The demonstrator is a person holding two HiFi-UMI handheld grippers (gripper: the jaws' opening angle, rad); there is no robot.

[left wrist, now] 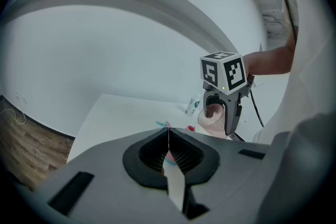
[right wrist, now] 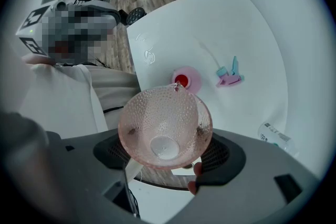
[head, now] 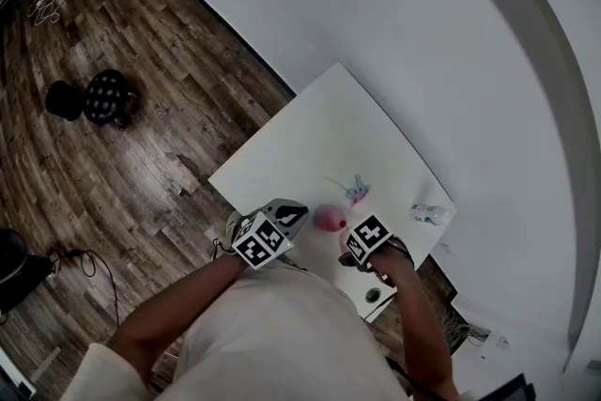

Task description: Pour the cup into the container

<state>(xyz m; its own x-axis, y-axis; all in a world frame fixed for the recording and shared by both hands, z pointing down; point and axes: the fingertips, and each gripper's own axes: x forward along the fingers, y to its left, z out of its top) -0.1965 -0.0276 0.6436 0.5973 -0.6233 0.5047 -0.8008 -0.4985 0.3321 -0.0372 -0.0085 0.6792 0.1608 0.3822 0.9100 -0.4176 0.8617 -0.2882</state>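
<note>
- Right gripper (left wrist: 223,115) pinching the pink dimpled cup (right wrist: 164,126), one jaw on each side of the wall, a little below the rim.
- Left gripper (left wrist: 168,144) pressed fully together with nothing between the jaws, idle beside the right one over the near edge of the white table (right wrist: 220,23).
- Cup held in the air, mouth turned up toward the right gripper's camera, just on the near side of a small pink container (right wrist: 185,80) standing on the table. Rim close to the container's mouth in the right gripper view; touching or apart, impossible to tell.
- Inside the cup, only a pale round bottom; no contents to be made out. A red patch in the container's mouth. Probably little or nothing left to pour, as a judgement only.
- Thin, see-through and small, so most likely light. Plastic or glass, not clear from here, so best treated as breakable.
- Some bite for the pads from the dimples, yet a tapered wall, likely to slide out of a hard squeeze. Better a gentle, steady pinch.
- Best hold: across the wall at mid-height, as now, leaving the rim free on the pouring side.
- Narrow target, easy to knock over: worth keeping the rim right above the mouth and tipping slowly by rolling the wrist.
- A pink and teal clip (right wrist: 229,76) just beyond the container, and a small bottle (right wrist: 273,134) lying near the table's edge, both out of the way.
</note>
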